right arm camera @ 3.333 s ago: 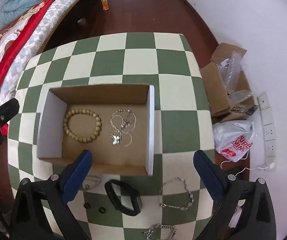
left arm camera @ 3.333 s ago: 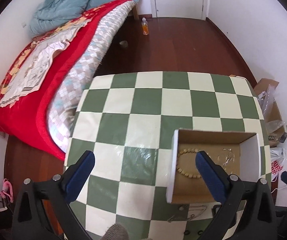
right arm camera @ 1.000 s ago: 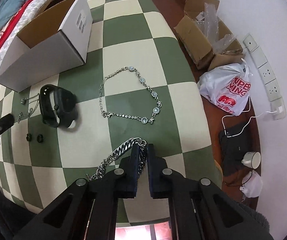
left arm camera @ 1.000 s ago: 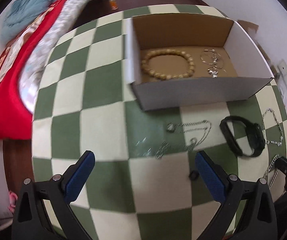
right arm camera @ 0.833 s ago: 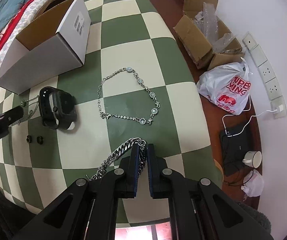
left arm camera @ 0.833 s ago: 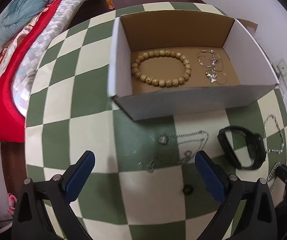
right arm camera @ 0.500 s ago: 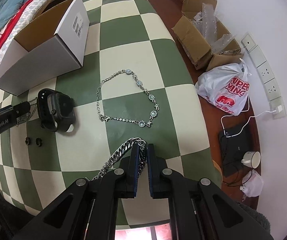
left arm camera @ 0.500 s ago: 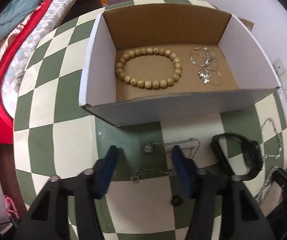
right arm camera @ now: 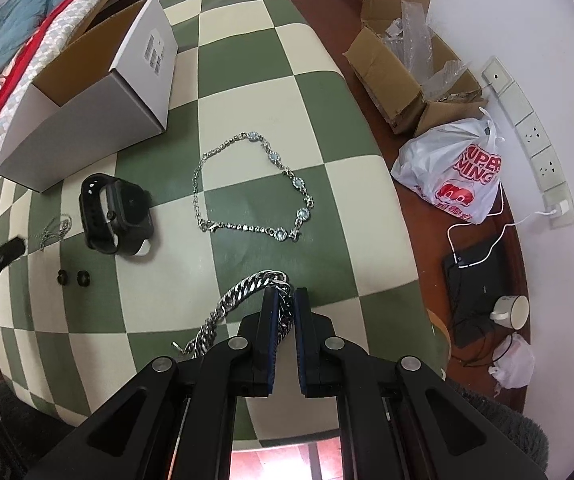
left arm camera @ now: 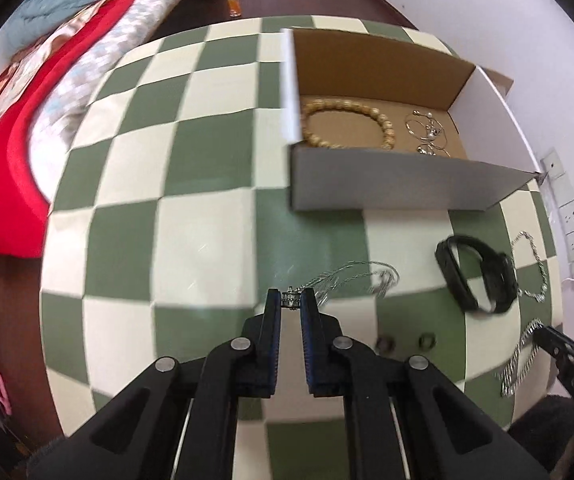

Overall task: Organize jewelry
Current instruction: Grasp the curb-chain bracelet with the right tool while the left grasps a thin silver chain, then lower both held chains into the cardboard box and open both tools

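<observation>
Both tongs gripping chains on the checkered bench (left arm camera: 127, 240).
Left tongs (left arm camera: 291, 300) pinch the thin necklace (left arm camera: 351, 276); right tongs (right arm camera: 285, 300) clamp the heavy chain (right arm camera: 239, 292); only the left view shows the beaded bracelet (left arm camera: 347, 128) inside the box (left arm camera: 399, 188), at 1 o'clock.

We are looking over a table (right arm camera: 247, 80) with an open cardboard box (left arm camera: 399, 188) sitting toward its far edge. Inside the box a beaded bracelet (left arm camera: 347, 128) is lying to the left and a tangle of thin jewelry (left arm camera: 427, 138) to the right. In front of the box a smartwatch (right arm camera: 117, 216) is resting, with a thin chain necklace (left arm camera: 355, 278) lying to its left and a gem-set bracelet (right arm camera: 255, 188) to its right. Two small rings (right arm camera: 71, 278) are sitting nearer the front edge, before the smartwatch. A heavy curb chain (right arm camera: 239, 304) is lying by the front edge, right of the rings.
</observation>
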Demonstrator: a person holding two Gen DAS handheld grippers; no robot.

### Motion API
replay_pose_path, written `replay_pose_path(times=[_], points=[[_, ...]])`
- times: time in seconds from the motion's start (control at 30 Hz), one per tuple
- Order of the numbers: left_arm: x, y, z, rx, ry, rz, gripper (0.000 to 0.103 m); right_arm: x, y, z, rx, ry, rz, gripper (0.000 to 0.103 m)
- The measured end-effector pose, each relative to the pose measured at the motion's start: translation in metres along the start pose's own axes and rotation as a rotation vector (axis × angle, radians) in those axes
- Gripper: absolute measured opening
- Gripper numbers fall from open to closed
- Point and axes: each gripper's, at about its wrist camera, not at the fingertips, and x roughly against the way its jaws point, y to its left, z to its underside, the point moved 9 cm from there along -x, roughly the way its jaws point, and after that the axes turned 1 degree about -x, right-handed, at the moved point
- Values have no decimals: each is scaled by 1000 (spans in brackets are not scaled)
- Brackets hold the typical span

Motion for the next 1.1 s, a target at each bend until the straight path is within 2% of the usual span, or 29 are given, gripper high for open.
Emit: replay_pose_path(times=[0.13,0.33,0.7,0.97,1.1], points=[[25,17,10,21,-29,7,7,8,1,5,-5,-9,-29,8],[62,21,17,26,-71,31,7,28,11,8,-5,-33,-79,8],[130,3,-10,-17,-182,58,7,90,42,-2,15,-105,-178,8],[159,-3,-26,-15,-223,61,7,132,62,-18,56,-158,-199,8],[174,-8,-38,-3,-236,92,7,156,77,-35,82,-194,-221,8]])
